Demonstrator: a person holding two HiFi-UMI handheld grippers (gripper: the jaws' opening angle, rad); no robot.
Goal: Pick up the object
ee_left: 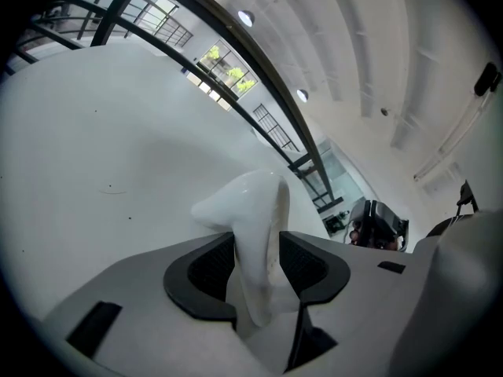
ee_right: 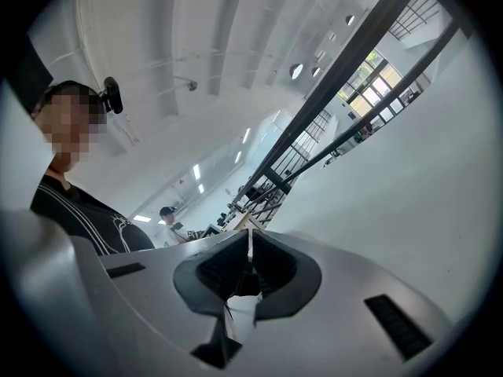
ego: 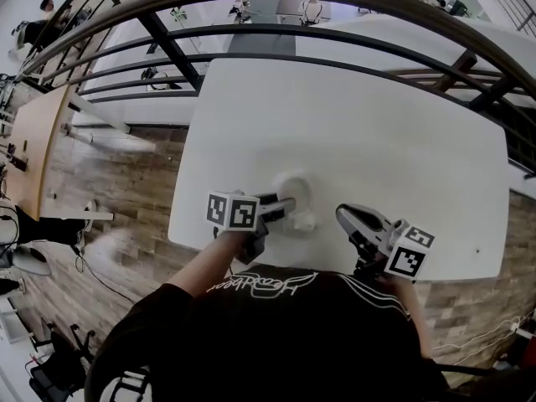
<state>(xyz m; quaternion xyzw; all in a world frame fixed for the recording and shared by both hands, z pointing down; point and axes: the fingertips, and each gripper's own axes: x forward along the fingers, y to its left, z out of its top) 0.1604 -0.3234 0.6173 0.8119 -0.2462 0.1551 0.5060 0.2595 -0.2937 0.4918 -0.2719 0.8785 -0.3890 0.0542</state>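
A white glossy object (ee_left: pixel 251 210), smooth and curved, stands up between the dark pads of my left gripper (ee_left: pixel 257 269), which is shut on it. In the head view the same object (ego: pixel 295 193) shows as a pale rounded shape at the tip of the left gripper (ego: pixel 289 208), over the near part of the white table (ego: pixel 377 124); whether it touches the top I cannot tell. My right gripper (ego: pixel 342 213) sits a little to the right, near the table's front edge. Its jaws (ee_right: pixel 249 265) are shut with nothing between them.
A dark metal railing (ego: pixel 335 36) curves along the table's far side. Wooden floor (ego: pixel 126 182) lies to the left below the table edge, with a wooden desk (ego: pixel 33 141) further left. A person (ee_right: pixel 169 218) stands far off in the right gripper view.
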